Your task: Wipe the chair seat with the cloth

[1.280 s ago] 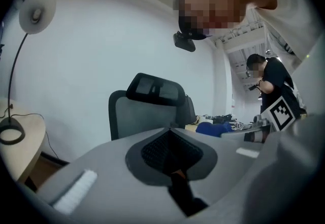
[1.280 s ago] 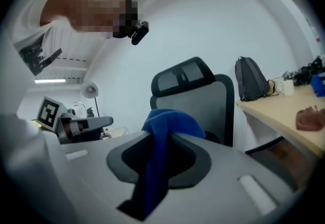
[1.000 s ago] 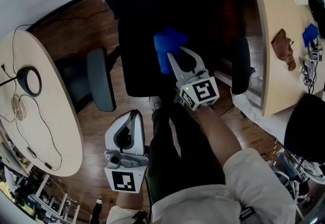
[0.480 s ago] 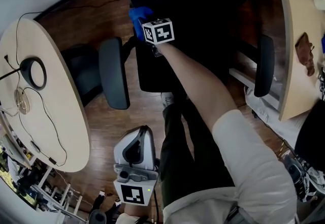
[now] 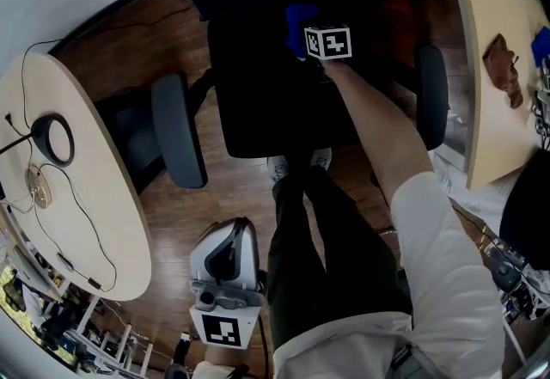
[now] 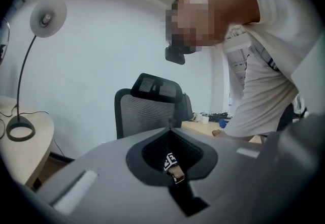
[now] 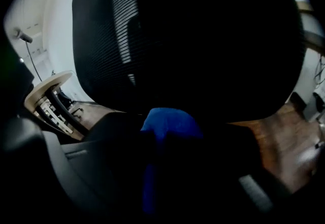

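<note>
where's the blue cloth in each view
Head view: blue cloth top centre, on the chair seat.
Left gripper view: not in it.
Right gripper view: low centre, clamped in the right gripper.
Shared landmark: the round table, at left in all three.

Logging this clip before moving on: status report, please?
Right gripper shut on blue cloth, at rear of chair seat. Left gripper shut, empty, held low beside person's leg. Nothing seen blocking the seat.
</note>
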The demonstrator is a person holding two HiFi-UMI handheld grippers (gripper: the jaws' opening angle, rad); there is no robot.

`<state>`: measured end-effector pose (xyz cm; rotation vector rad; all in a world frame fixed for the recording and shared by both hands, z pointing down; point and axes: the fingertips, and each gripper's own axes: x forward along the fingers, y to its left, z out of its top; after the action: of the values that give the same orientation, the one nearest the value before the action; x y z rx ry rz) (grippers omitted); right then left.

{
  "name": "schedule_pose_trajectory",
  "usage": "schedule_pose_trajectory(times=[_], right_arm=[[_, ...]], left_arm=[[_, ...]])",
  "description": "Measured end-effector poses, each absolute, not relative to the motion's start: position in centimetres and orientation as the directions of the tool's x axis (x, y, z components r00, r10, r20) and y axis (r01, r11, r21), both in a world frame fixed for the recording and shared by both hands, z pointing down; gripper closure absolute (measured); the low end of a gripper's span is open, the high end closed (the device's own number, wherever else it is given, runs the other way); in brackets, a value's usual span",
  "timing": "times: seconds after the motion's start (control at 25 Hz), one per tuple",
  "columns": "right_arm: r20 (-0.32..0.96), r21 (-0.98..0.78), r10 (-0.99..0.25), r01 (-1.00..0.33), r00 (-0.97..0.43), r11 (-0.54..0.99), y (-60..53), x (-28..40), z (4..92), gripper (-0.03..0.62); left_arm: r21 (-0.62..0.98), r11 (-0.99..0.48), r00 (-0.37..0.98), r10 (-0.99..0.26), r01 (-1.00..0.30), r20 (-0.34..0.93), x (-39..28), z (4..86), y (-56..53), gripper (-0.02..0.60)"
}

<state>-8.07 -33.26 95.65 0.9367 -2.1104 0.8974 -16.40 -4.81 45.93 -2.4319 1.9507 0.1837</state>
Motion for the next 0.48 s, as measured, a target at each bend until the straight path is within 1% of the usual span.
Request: schedule_pose_trajectory(times=[0.12,0.24,0.36,0.44,0.48], right_arm=[[0.815,-0.234,-0.399,-0.868,-0.42,0.438,-35.8,1.1,95.4,0.523],[0.848,-0.178,-0.409,-0.909,-0.337,0.378,-37.1,7.1,95.5,0.523],[0.858,-0.178,-0.404,-0.921,-0.318,0.347,-37.2,8.6,95.8,0.523],[0.845,-0.205,-0.409,-0.914,-0.346,0.351,-36.6,6.8,94.8,0.523],[0.829,-0.225,-0.404,-0.892,-0.386,0.391,-35.9,4.5,94.2,0.523]], left_arm=[[0.087,-0.277,0.267,-0.957,-0.957,-0.11,-14.1,45.8,-4.9,0.514],[0.086,-0.307,0.296,-0.947,-0.948,-0.121,-12.5,45.6,-4.9,0.514],[0.073,-0.312,0.302,-0.946,-0.947,-0.12,-11.9,45.7,-4.8,0.514],[0.069,-0.305,0.296,-0.948,-0.95,-0.122,-12.0,45.7,-4.5,0.514],[0.068,-0.301,0.292,-0.949,-0.951,-0.121,-12.2,45.7,-4.4,0.514]])
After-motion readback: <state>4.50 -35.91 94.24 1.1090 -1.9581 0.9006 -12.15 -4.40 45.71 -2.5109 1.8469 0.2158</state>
